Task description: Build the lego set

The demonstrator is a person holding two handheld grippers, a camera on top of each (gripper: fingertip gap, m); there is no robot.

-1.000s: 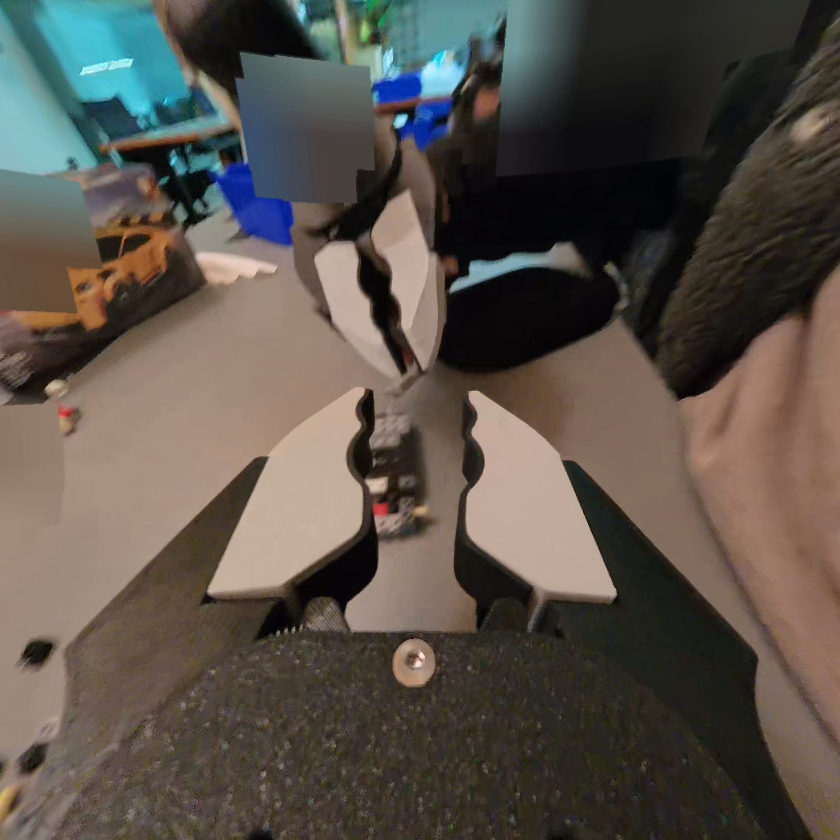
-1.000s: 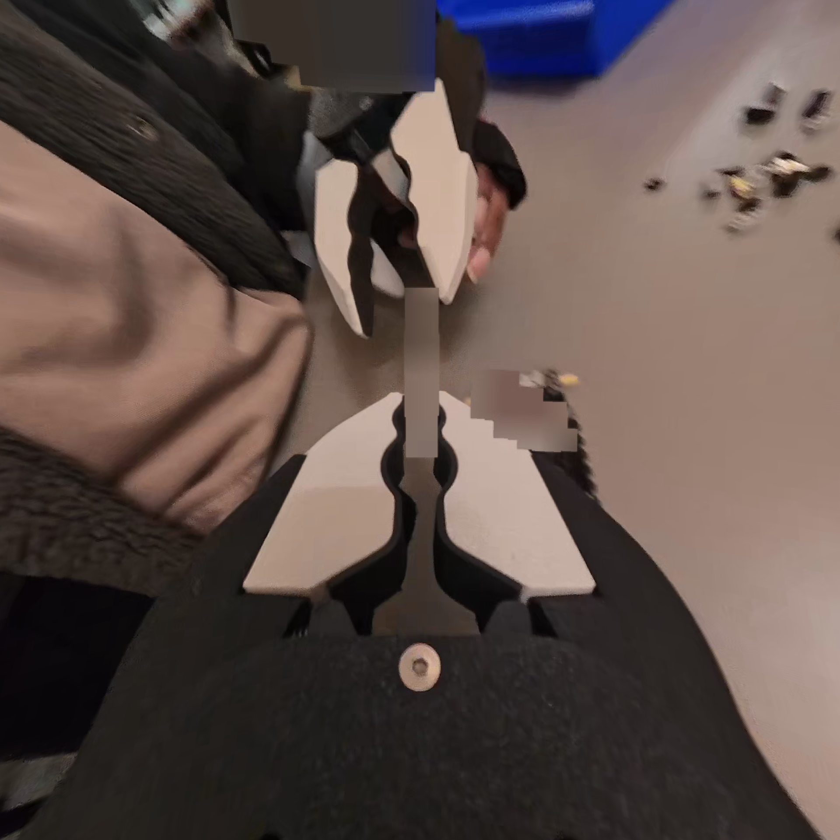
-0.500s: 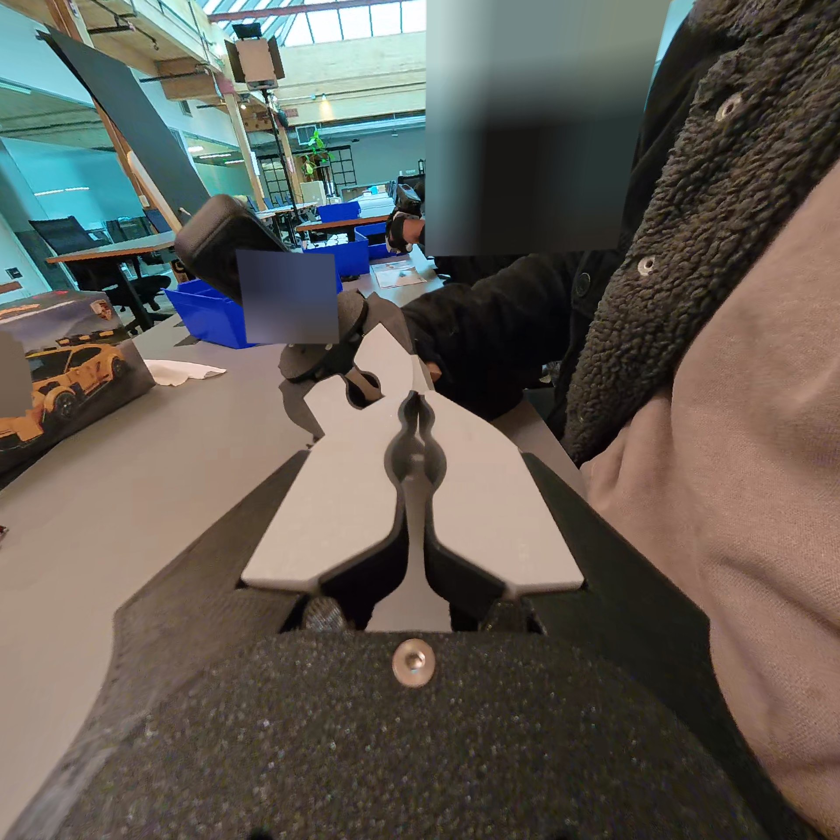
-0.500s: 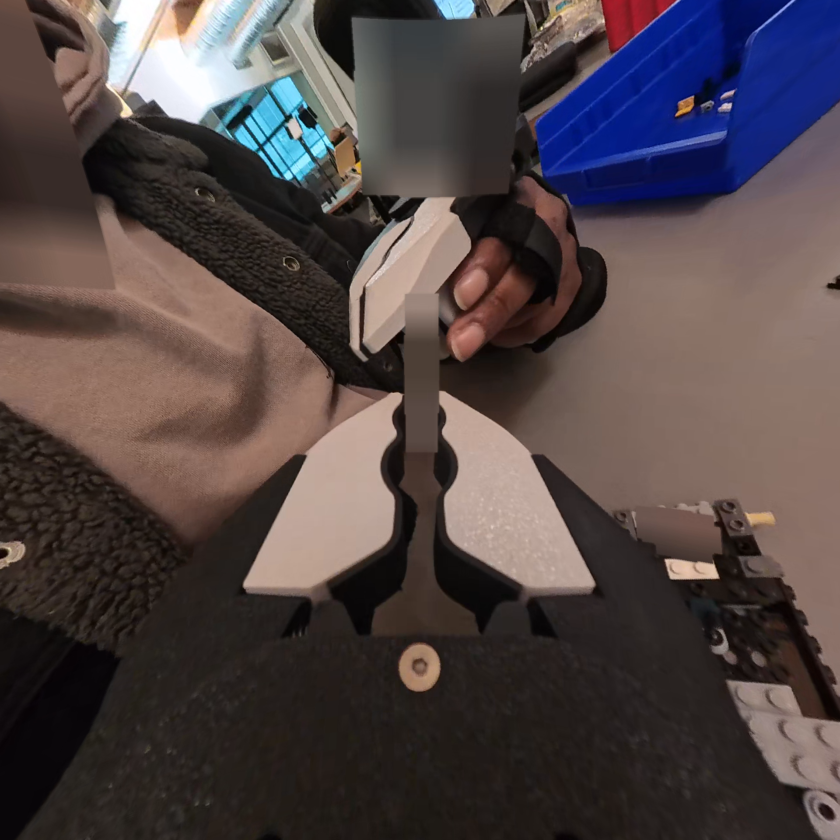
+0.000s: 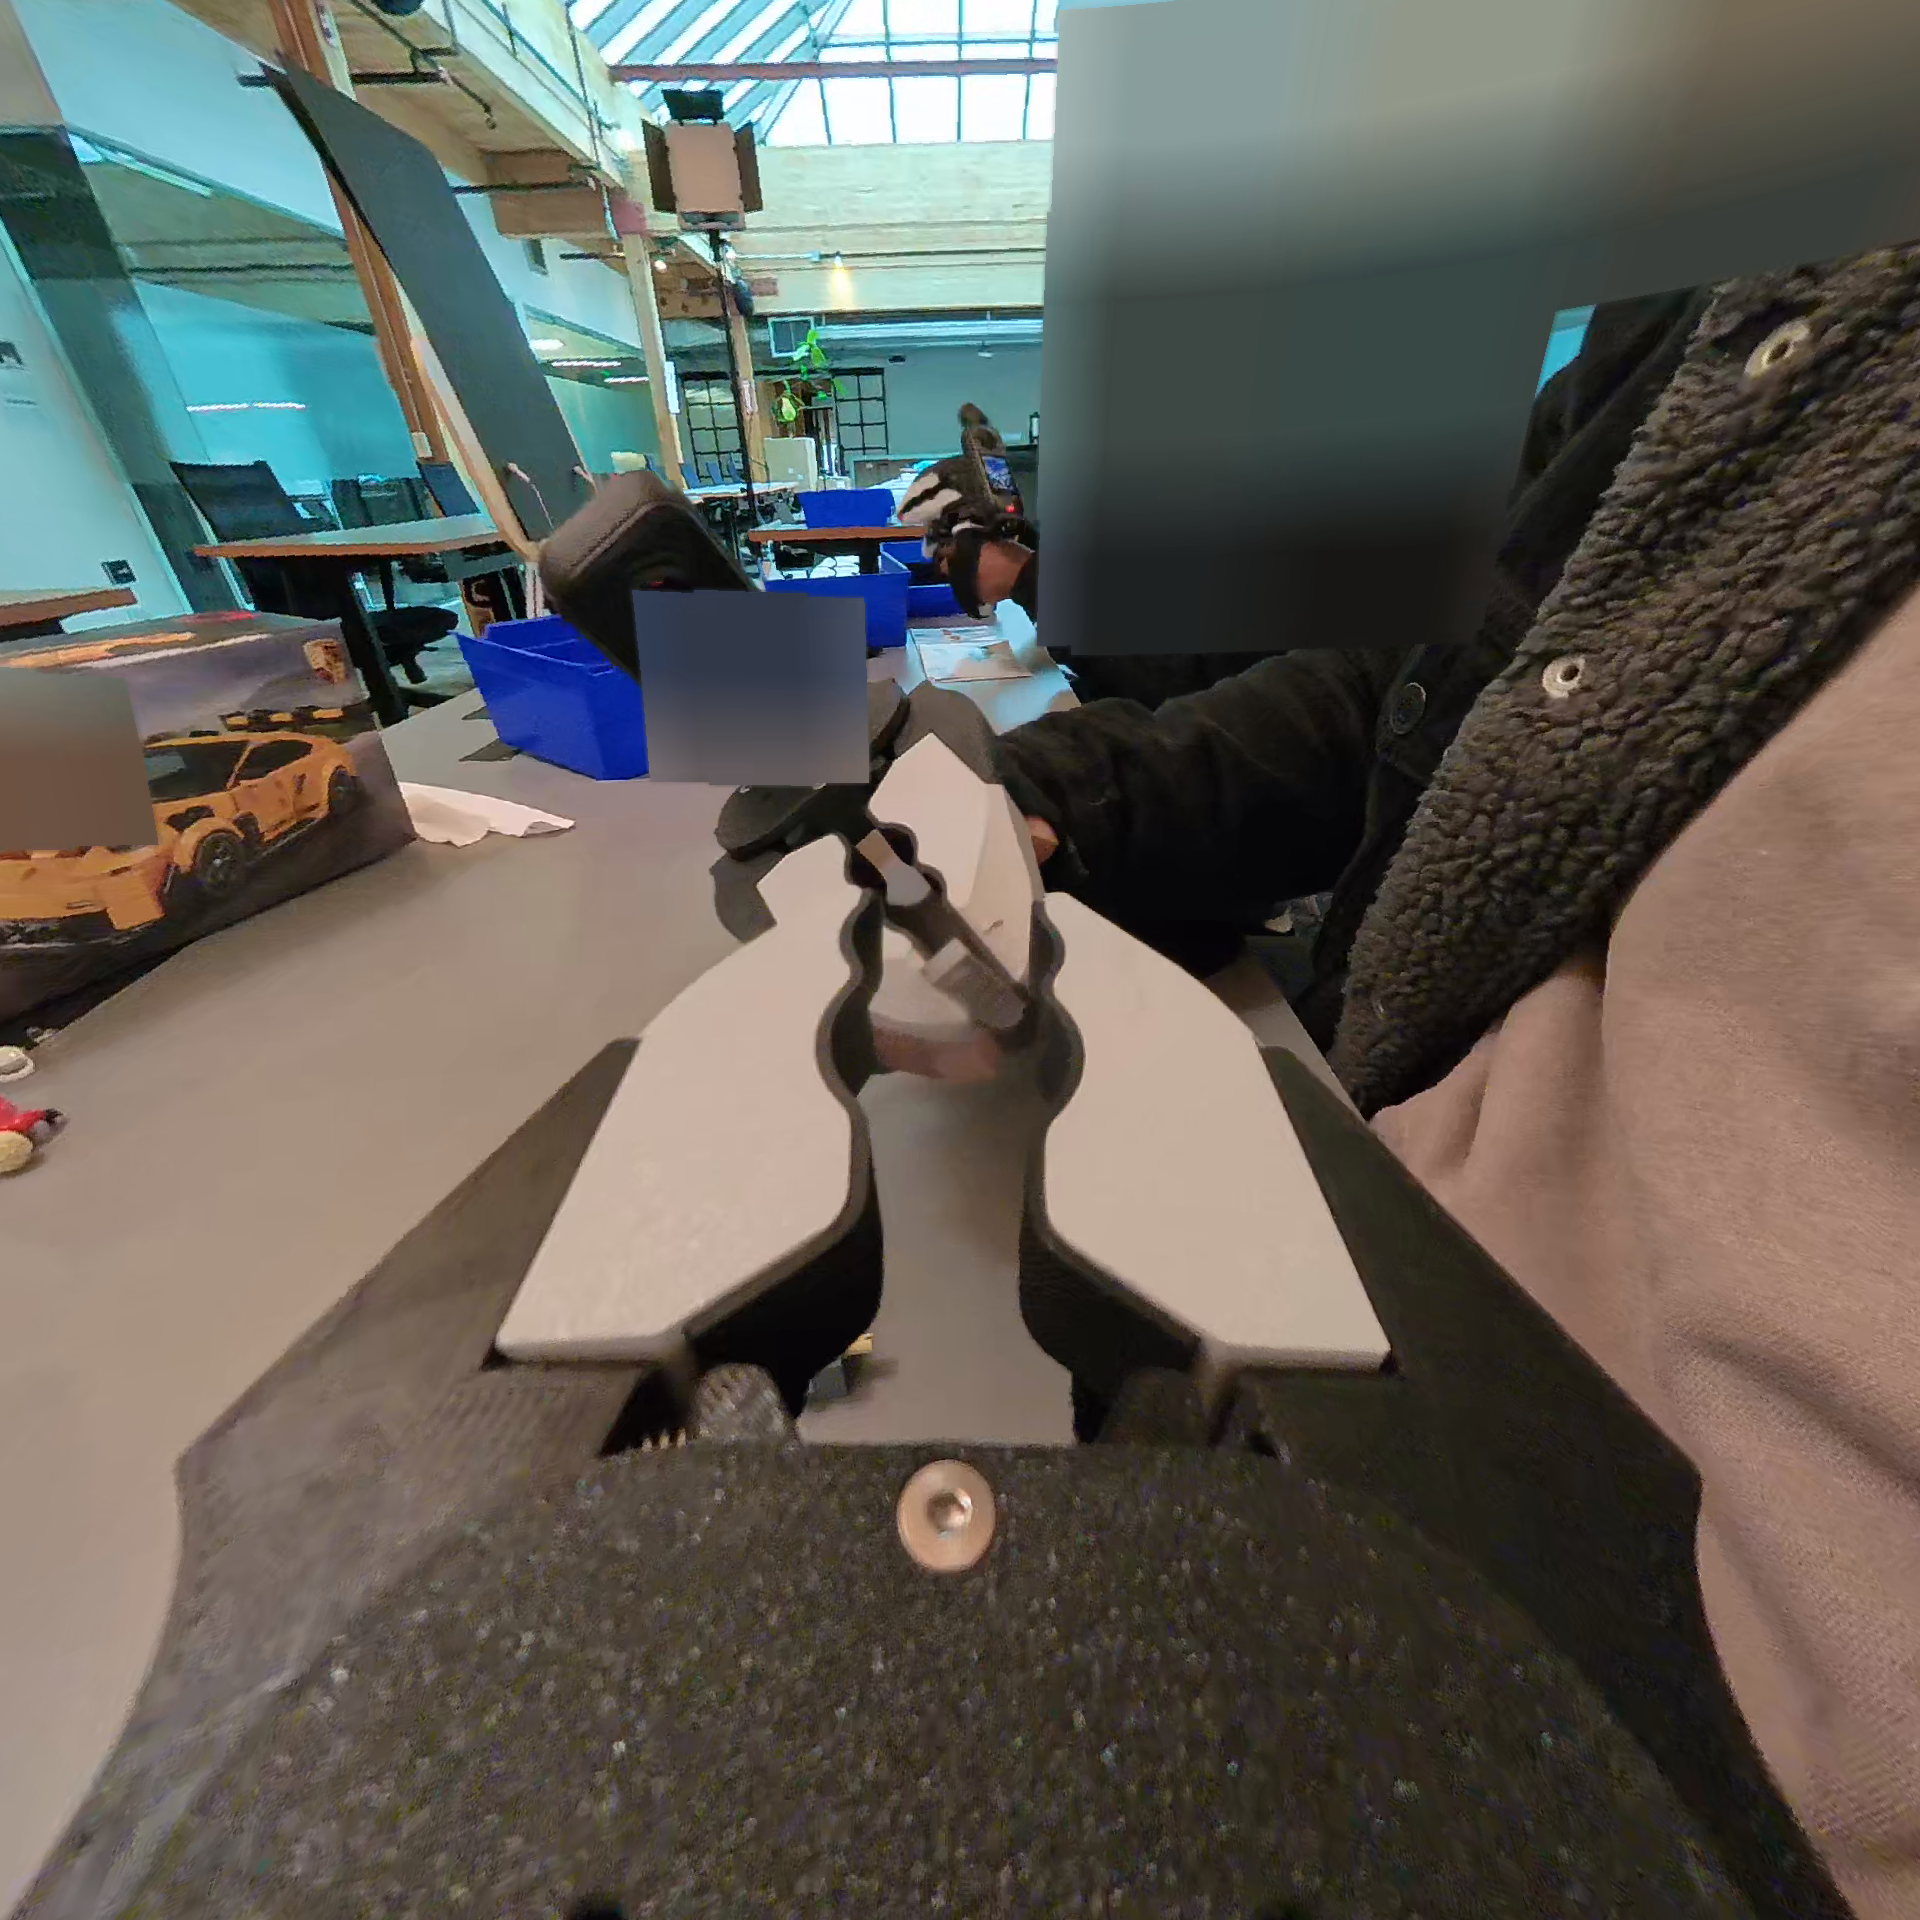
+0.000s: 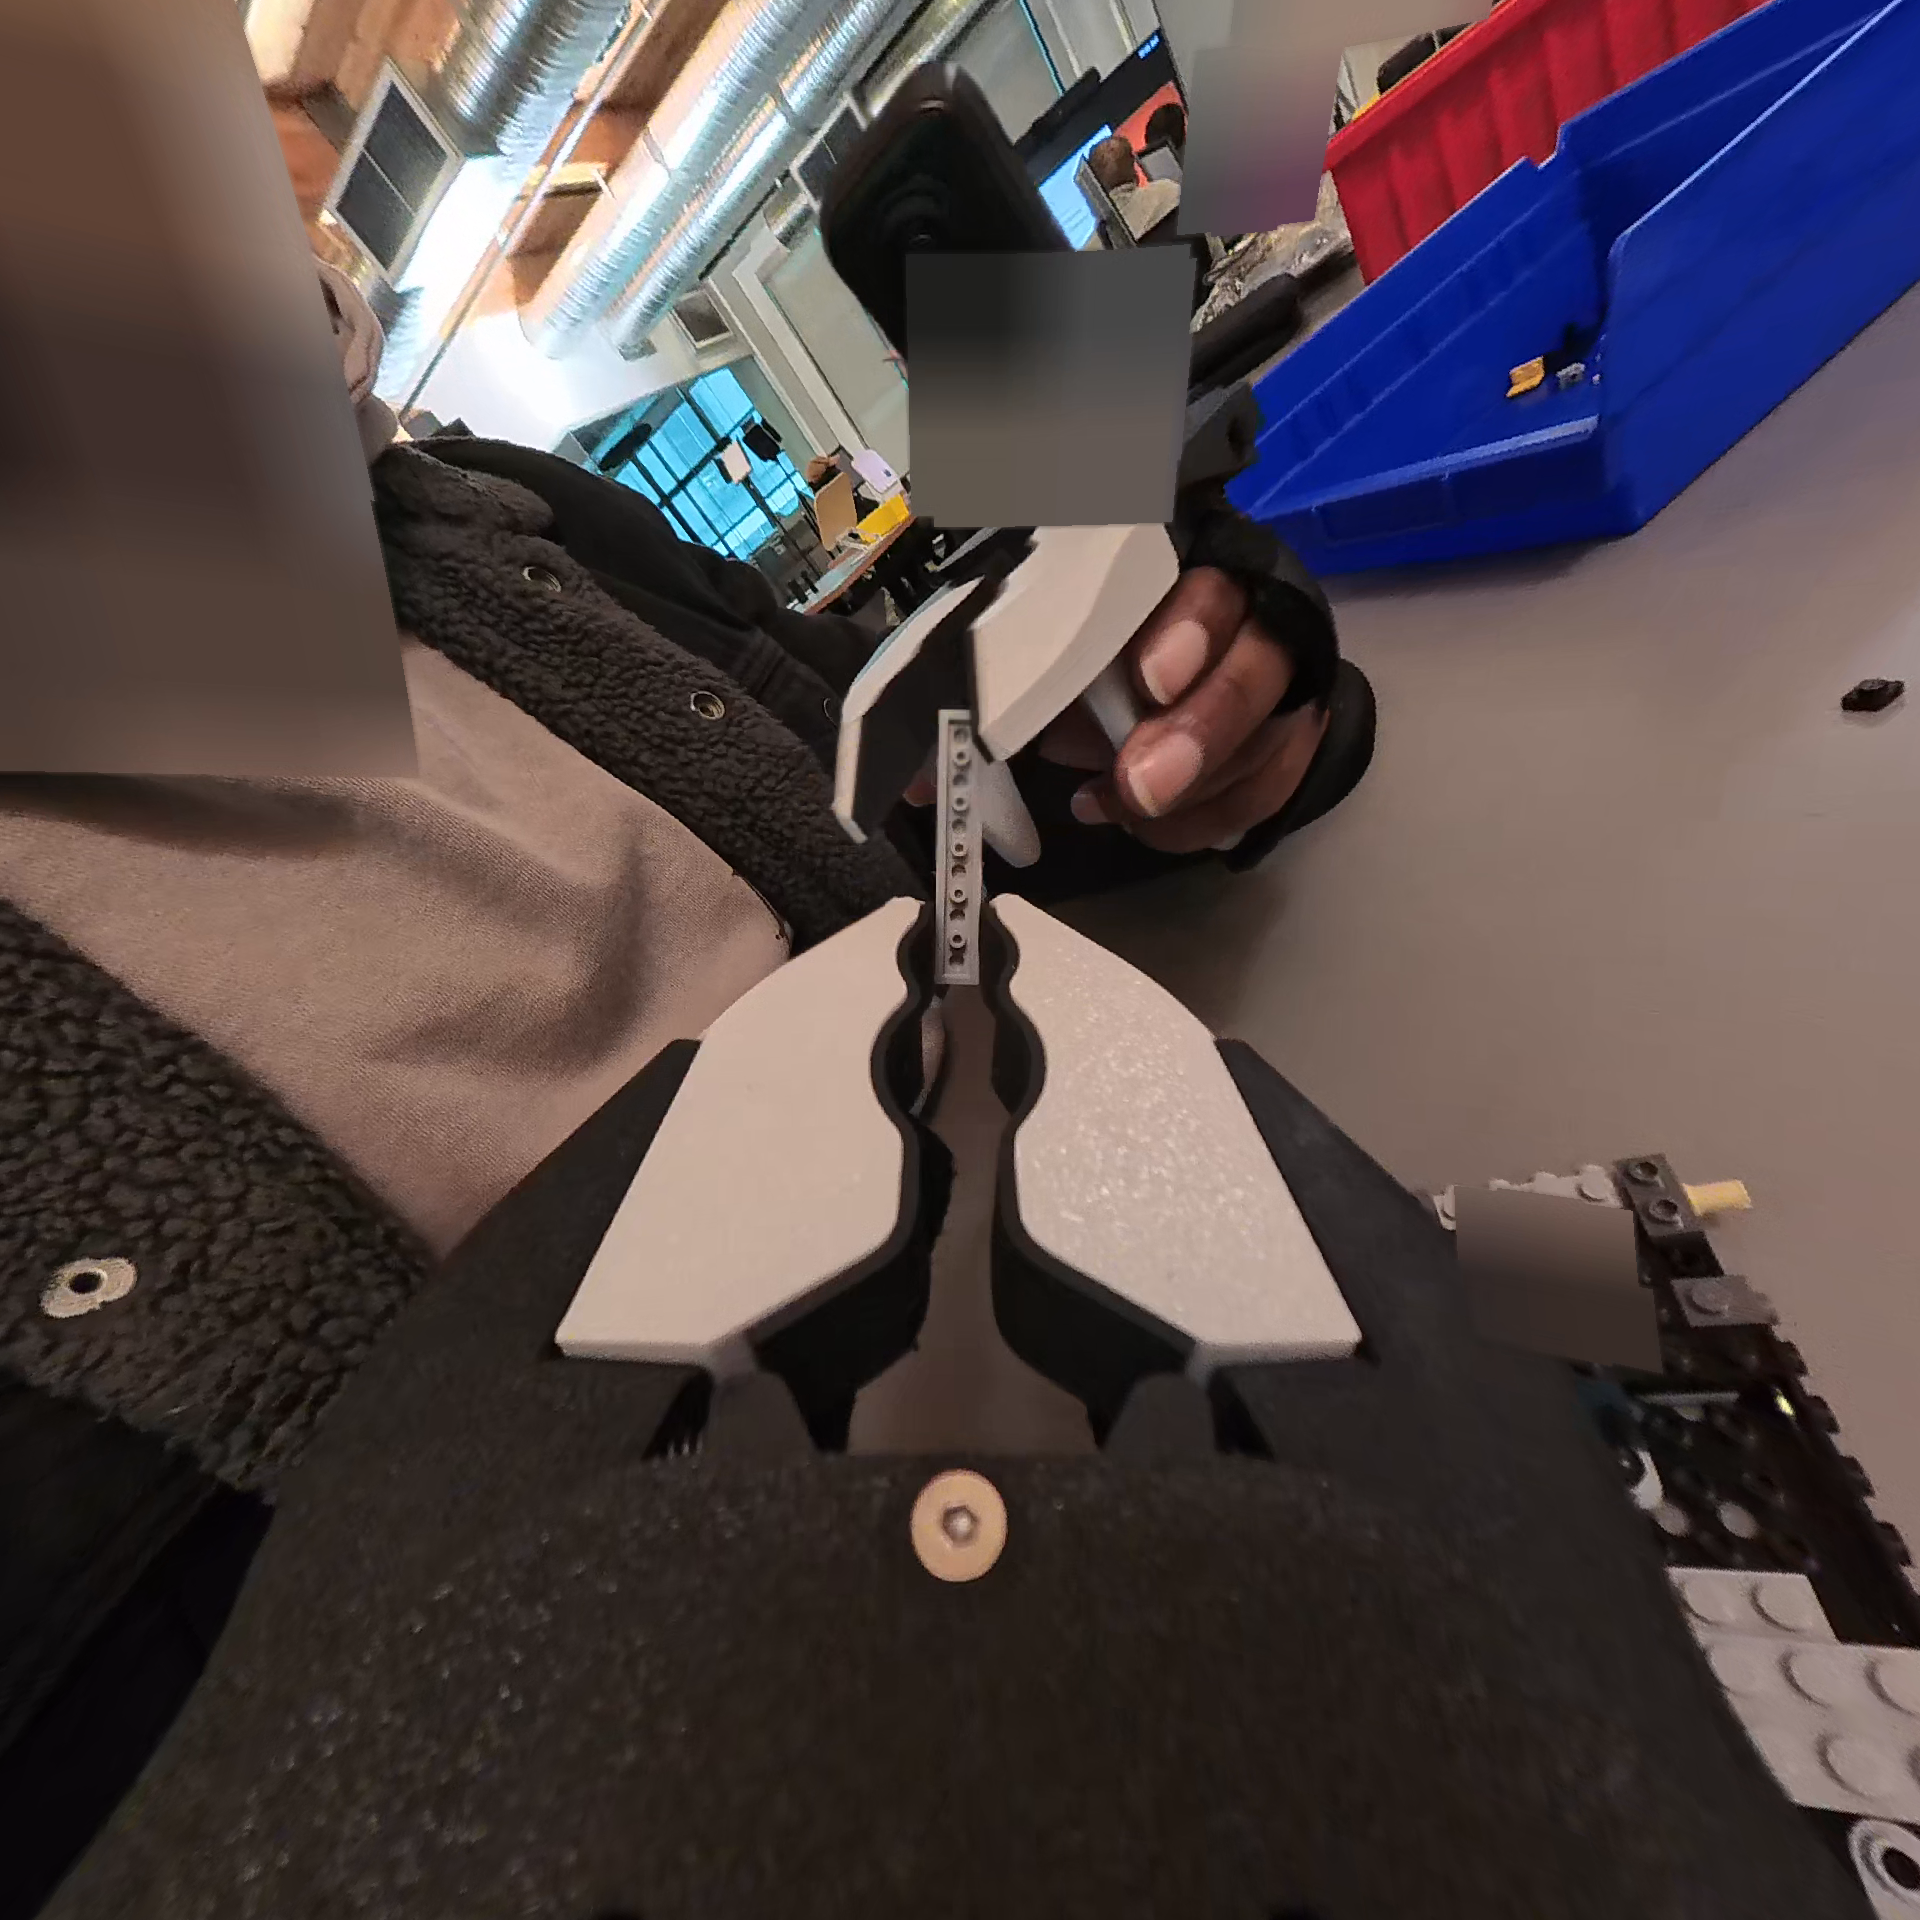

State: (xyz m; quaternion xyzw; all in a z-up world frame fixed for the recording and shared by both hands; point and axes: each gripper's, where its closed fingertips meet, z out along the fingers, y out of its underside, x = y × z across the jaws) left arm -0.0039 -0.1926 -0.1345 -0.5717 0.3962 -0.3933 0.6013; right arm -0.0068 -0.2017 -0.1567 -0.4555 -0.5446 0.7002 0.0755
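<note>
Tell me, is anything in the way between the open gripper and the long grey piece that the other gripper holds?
Nothing visible is in the way. The left gripper has its jaws open, and they already seem to sit on either side of the far end of the long grey piece. The right gripper pinches its near end.

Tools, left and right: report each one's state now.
Left tool: open, with one end of the grey plate between its fingers.
Right tool: closed on the grey plate.
</note>
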